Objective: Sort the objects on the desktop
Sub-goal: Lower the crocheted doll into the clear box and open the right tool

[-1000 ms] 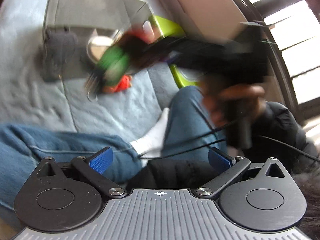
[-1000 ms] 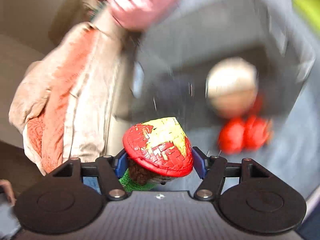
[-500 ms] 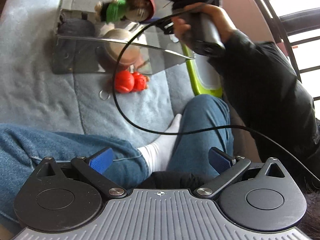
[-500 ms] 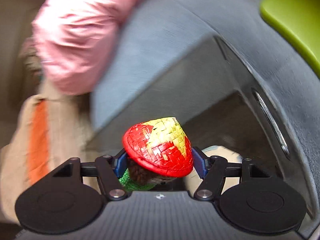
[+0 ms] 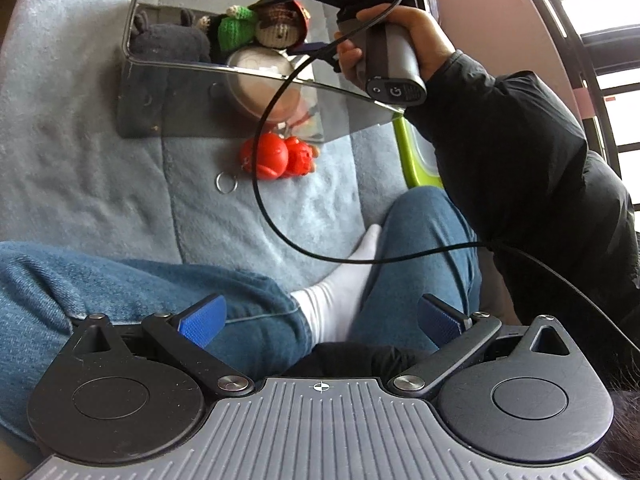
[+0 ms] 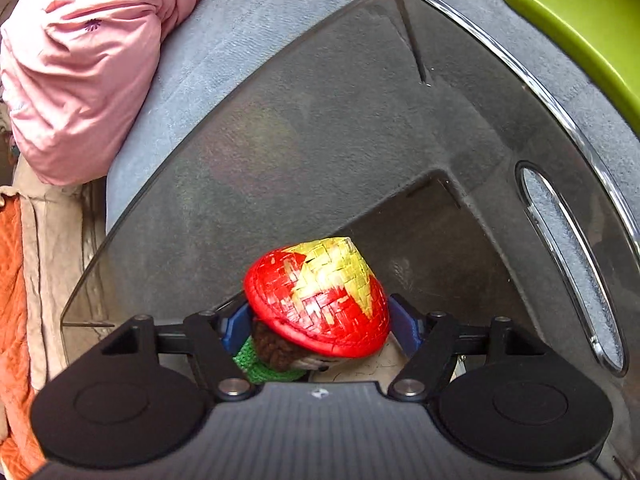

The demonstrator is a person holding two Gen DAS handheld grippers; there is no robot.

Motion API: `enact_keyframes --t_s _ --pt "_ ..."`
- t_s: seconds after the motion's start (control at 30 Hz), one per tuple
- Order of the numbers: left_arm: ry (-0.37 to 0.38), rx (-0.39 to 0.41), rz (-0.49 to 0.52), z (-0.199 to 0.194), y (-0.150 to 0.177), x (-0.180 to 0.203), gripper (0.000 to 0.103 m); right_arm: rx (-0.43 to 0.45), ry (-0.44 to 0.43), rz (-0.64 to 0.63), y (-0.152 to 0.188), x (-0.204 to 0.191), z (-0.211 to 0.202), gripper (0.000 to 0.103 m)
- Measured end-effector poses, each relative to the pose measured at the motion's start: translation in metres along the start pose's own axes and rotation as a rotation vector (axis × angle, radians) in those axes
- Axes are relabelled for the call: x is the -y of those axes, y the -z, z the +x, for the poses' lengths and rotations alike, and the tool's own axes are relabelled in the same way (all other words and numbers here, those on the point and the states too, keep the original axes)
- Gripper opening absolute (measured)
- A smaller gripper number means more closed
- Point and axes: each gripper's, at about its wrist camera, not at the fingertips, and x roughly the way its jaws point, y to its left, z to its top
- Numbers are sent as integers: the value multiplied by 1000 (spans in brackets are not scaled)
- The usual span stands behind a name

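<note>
Right gripper [image 6: 318, 330] was inside the smoked-clear bin [image 6: 360, 120], pointing steeply down, jaws opening. Crocheted doll [image 6: 316, 312] with red-yellow woven hat sat between the blue pads; a gap showed on the right pad side, left pad contact unclear. Under the doll, a pale round object [image 5: 260, 76] lay on the bin floor. A dark plush toy [image 5: 168, 40] sat further left in the bin, seen from the left wrist. Red toy [image 5: 280, 156] with a key ring [image 5: 226, 182] lay on the blue blanket [image 5: 80, 140], outside the bin, ahead of the left gripper [image 5: 320, 320]. Left gripper jaws were wide apart and empty, over the person's jeans
</note>
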Motion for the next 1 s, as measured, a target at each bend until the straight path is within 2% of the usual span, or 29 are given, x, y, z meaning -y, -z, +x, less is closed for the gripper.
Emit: enact_keyframes --t_s 0.3,0.4,0.5,0.6,0.7,0.73,0.87,1.0 --pt "-42 -1 15 3 2 15 103 -40 -80 54 -2 17 -22 79" --pt "-66 -5 29 7 1 22 103 -58 -132 55 0 25 -33 80" --pt "-121 19 69 14 1 27 103 -82 -216 67 7 33 -53 80" --pt "-260 69 130 25 -5 31 103 -50 -342 31 14 44 -82 81" --pt "-433 128 287 45 -12 48 103 39 -446 -33 31 64 -125 83" --pt "-477 138 351 55 -14 55 103 77 -474 -52 37 73 -138 87" --pt "-642 127 581 105 -21 80 103 299 -465 -159 66 111 -189 89" --pt "-927 178 910 164 -9 103 103 484 -475 -187 89 149 -217 91"
